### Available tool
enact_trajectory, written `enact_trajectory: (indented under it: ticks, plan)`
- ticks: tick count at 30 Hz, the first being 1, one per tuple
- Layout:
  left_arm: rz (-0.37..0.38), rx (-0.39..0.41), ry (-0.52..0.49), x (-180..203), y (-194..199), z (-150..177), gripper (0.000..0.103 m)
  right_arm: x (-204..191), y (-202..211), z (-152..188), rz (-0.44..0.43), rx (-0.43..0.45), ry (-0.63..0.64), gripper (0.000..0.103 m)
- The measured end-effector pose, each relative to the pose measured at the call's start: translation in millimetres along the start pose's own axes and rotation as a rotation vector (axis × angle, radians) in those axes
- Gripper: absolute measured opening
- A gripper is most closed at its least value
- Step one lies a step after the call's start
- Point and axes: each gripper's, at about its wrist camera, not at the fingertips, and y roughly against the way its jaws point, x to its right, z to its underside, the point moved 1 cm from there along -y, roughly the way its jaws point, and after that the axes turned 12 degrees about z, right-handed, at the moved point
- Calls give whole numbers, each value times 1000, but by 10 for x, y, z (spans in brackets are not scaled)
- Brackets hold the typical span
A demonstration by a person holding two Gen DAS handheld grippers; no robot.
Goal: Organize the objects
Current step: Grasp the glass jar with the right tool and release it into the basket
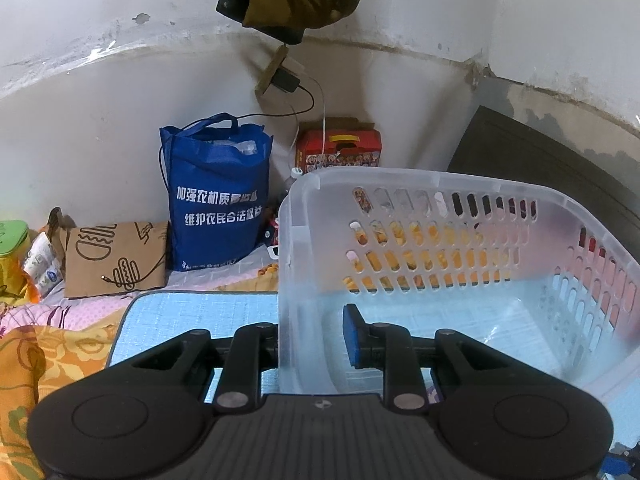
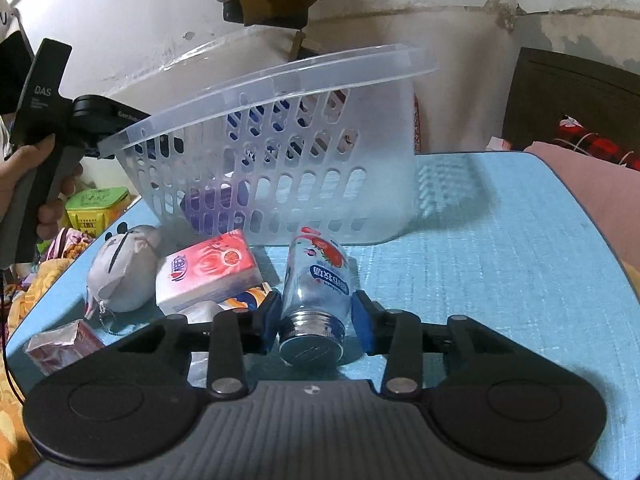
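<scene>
Left claw [image 1: 310,336] was pinching the near wall of the clear plastic basket [image 1: 460,208], 1 finger outside the wall and 1 blue pad [image 1: 352,336] inside. The basket sat tilted on the light blue worktop [image 2: 500,260], its rim raised on the side the left claw held; a hand [image 2: 24,184] gripped that claw's handle at the left edge of the right wrist view.

Right claw [image 2: 316,316] was low over the worktop with a clear bottle [image 2: 316,292] lying between its fingers, metal cap toward the camera, red and blue label up. The left pad [image 2: 270,320] looked to be touching the bottle's side; a thin gap showed at the right pad, so I could not tell whether the grip was fully made. The bottle lay just in front of the basket's slotted wall, outside it.

Left of the bottle, on the worktop:
- pink and white tissue pack [image 2: 208,272], just beside the bottle
- grey plush pouch [image 2: 120,268] with a zip pull, touching the tissue pack
- pink wrapped packet [image 2: 60,344] near the front left corner

Nothing clearly visible inside the basket from the left wrist view.

Behind the worktop: blue tote bag [image 1: 216,200], brown paper bag [image 1: 116,256], red box [image 1: 340,148] against the wall.
</scene>
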Motion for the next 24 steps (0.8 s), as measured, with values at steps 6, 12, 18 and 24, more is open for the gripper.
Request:
enact_trajectory:
  ticks: [6,12,18,24]
  plan:
    - [1,-20,-9,0,-25,-32,29,28,88,-18,3,30,-11,42]
    - [5,-20,-10,-8,-26,-31,28,69,438,-105,-9,111,-24,42]
    - [8,-21,-10,-6,-30,-27,28,-22,917,-393,-41,238,4,42]
    - [10,-30,-12,0,-46,-32,28,-80,849,-880,-45,280,48,42]
